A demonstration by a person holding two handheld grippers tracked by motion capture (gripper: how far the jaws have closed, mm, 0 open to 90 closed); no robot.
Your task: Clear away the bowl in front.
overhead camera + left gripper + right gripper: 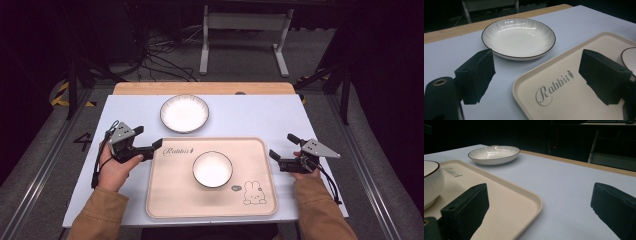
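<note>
Poised at either end of a cream tray (172,200) on the pale bench (260,117) — left hand-held gripper (150,141) at the tray's near-left corner, right hand-held gripper (282,146) just off its right edge, both released, jaws spread wide with nothing between them. Flanking the tray this way, presumably to take it by its two short edges and lift it level. Seen along the left hand-held gripper's jaws: one jaw over bare bench, the other above the tray's printed corner, straddling the rim but not yet touching it. Same on the right: one jaw over the tray floor, the other over bare bench. Centred on the tray, a small white bowl (212,169) — placed in the middle, likely so the load stays balanced. Well apart, beyond the tray's far edge, a dark-rimmed white plate (184,113) standing alone on the bench, clear of both hand-held grippers.
</note>
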